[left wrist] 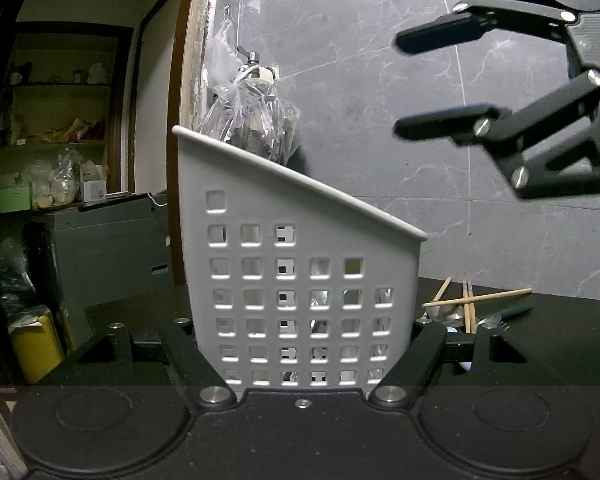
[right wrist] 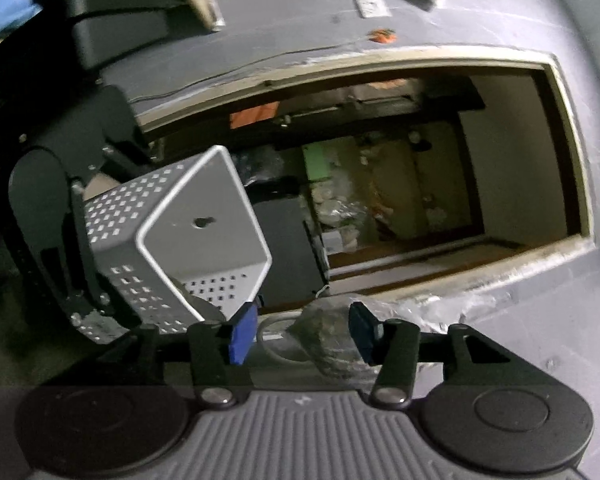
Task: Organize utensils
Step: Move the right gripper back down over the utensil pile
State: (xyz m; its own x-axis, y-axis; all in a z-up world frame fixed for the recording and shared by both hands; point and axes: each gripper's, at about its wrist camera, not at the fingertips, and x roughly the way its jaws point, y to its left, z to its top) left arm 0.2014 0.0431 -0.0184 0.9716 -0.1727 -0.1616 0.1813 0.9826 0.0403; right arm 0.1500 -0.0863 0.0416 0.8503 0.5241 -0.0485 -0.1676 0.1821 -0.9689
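Two grippers: the left gripper (left wrist: 304, 344) grips the holder; the right gripper (left wrist: 398, 86) hangs in the air above and to the holder's right.
Holder: a white plastic utensil holder (left wrist: 300, 264) stands upright on the dark table (left wrist: 560, 344), between the left jaws.
Holder's look: its side wall is pierced by a grid of small square holes; its rounded rim slopes, high on the left and low on the right in the left wrist view. In the right wrist view its tall back wall (right wrist: 204, 224) is plain, with one small hanging hole.
Left jaws: they pinch the holder low on its two sides, one finger against each side of the wall.
Right jaws: spread apart with nothing between them; the pads (right wrist: 242, 334) are blue, and only a clear bag shows behind the gap.
Holder from the right jaws: it sits to the left of them and slightly farther on, apart from the pads.
Loose utensils: wooden chopsticks (left wrist: 470, 304) lie crossed on the table just right of the left jaws, over metal spoons (left wrist: 446, 314) and a green-handled piece (left wrist: 516, 311).
Behind the holder: a clear plastic bag (left wrist: 256, 120) hangs against the grey marble wall (left wrist: 380, 80).
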